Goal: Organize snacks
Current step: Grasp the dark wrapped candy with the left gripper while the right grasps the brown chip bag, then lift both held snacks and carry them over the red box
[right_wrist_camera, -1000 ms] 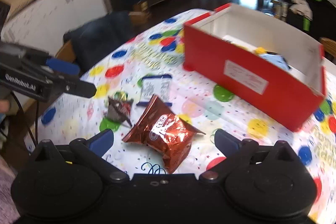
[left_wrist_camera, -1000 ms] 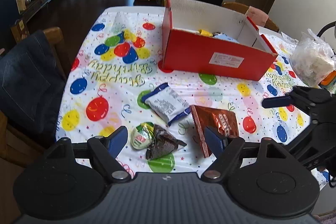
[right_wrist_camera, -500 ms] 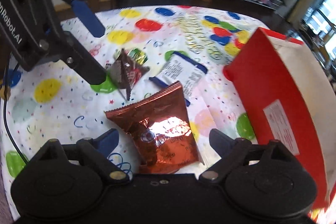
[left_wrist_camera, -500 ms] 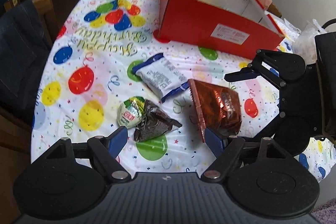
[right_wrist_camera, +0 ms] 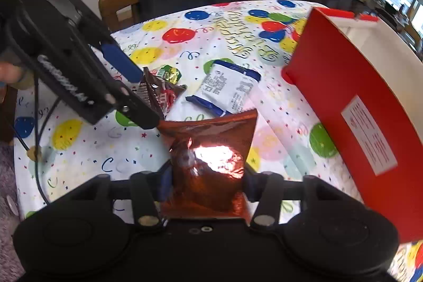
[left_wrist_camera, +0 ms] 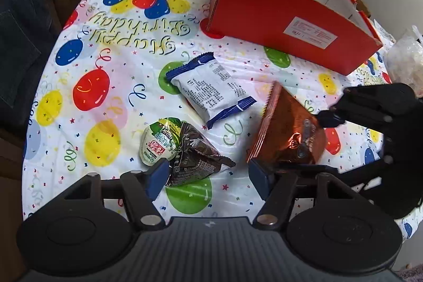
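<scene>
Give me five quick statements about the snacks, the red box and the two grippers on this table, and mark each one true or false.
1. The right gripper has its fingers on either side of the copper foil bag. True.
2. The white and blue packet is inside the red box. False: it lies on the balloon tablecloth in front of the box.
3. The left gripper is shut on the dark brown wrapper. False: it is open, and the wrapper lies between its fingers.
4. The green-topped cup touches the dark brown wrapper. True.
5. The red box lies upside down. False: its open top faces up.
</scene>
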`<state>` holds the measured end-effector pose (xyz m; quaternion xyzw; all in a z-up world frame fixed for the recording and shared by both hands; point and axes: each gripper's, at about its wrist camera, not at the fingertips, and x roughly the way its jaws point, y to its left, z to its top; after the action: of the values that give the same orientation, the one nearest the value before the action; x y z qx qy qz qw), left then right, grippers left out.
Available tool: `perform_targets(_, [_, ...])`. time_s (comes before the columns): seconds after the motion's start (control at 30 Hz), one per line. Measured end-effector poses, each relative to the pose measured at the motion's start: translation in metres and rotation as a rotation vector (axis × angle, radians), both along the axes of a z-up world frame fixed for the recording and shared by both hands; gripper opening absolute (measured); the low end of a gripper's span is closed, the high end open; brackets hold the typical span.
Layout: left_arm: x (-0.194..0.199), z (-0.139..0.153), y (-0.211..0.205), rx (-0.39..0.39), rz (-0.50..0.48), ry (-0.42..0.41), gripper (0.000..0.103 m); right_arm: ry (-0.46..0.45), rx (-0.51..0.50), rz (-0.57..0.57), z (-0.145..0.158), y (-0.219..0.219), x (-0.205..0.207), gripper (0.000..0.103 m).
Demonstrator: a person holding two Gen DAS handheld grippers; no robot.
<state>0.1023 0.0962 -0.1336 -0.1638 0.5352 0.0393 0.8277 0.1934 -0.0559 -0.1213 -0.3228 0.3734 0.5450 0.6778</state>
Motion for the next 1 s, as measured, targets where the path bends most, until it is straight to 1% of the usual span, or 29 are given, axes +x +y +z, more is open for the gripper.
perform_targets(0.13, [0.006,-0.003,-0.005,0.049,-0.017,0.013,0.065,0.014,0.031,-0.057,0.005,-0.012,-0.001,0.046])
perform_targets(0.23, [0.009,-0.006,-0.007,0.061,-0.026,0.02,0.065,0.026,0.057,-0.1,0.01,-0.02,-0.003,0.046])
perform_targets(0.37, [0.012,-0.012,-0.011,0.1,-0.04,0.045,0.056,0.035,0.081,-0.182,0.014,-0.029,-0.006,0.046])
perform_targets(0.5, [0.012,-0.013,-0.014,0.124,-0.046,0.043,0.055,0.059,0.105,-0.272,0.018,-0.038,-0.005,0.046])
perform_targets(0.53, [0.012,-0.013,-0.014,0.126,-0.045,0.041,0.054,0.07,0.114,-0.294,0.018,-0.041,-0.005,0.046])
perform_targets(0.6, [0.012,-0.012,-0.014,0.132,-0.043,0.036,0.047,0.096,0.133,-0.339,0.019,-0.047,-0.004,0.046])
perform_targets(0.63, [0.012,-0.012,-0.014,0.131,-0.043,0.033,0.047,0.108,0.142,-0.362,0.019,-0.05,-0.005,0.046])
perform_targets(0.67, [0.012,-0.012,-0.013,0.126,-0.043,0.028,0.042,0.117,0.147,-0.381,0.019,-0.052,-0.006,0.046])
perform_targets(0.7, [0.011,-0.011,-0.012,0.121,-0.041,0.023,0.039,0.126,0.151,-0.396,0.019,-0.053,-0.007,0.046])
perform_targets(0.77, [0.01,-0.011,-0.01,0.113,-0.033,0.015,0.036,0.131,0.154,-0.417,0.019,-0.056,-0.01,0.046])
perform_targets(0.87, [0.007,-0.01,-0.009,0.105,-0.028,-0.001,0.033,0.136,0.162,-0.445,0.02,-0.06,-0.016,0.046])
perform_targets(1.0, [0.001,-0.009,-0.008,0.093,-0.035,-0.012,0.032,0.131,0.178,-0.481,0.025,-0.063,-0.022,0.046])
